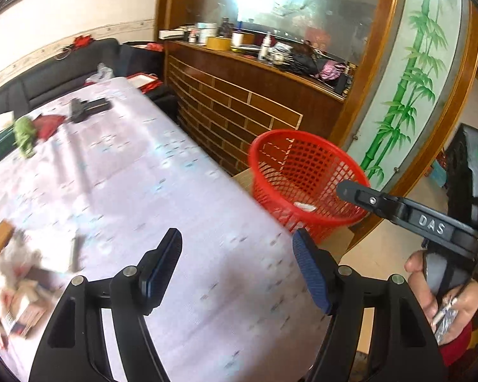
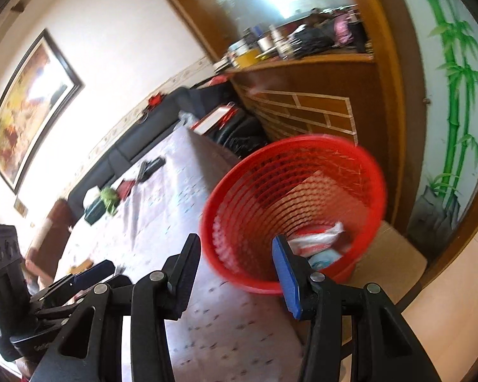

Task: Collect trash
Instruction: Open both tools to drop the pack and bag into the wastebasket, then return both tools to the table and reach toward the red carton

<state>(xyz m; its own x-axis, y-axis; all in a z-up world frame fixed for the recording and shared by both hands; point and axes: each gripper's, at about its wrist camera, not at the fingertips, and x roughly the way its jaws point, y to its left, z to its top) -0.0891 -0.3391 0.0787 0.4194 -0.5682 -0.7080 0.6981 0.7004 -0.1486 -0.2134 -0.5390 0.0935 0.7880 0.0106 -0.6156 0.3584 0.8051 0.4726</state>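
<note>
- Two grippers are working here, and both are standing with their jaws spread wide and nothing between them: the left gripper (image 1: 237, 273) is hovering over the table (image 1: 162, 197), and the right gripper (image 2: 235, 273) is pointing toward the red basket (image 2: 371, 172).
- One red basket (image 1: 271, 159) is standing just beside the table's edge, on what looks like a cardboard box (image 2: 395, 254).
- Some trash is already lying inside the basket: we are counting at least two pieces, one white-and-red wrapper (image 2: 318, 238) and one pale blue piece (image 2: 326, 258) under it.
- Some trash is still waiting on the table, so we are judging the task as partly done: one pile of crumpled paper and small cartons (image 1: 19, 293) is lying at the near left corner; the blur is stopping us from counting its pieces.
- At the far end we are seeing one green crumpled thing (image 1: 25, 135), one red thing (image 1: 49, 124) and one black object (image 1: 79, 109); we cannot tell which of them are trash.
</note>
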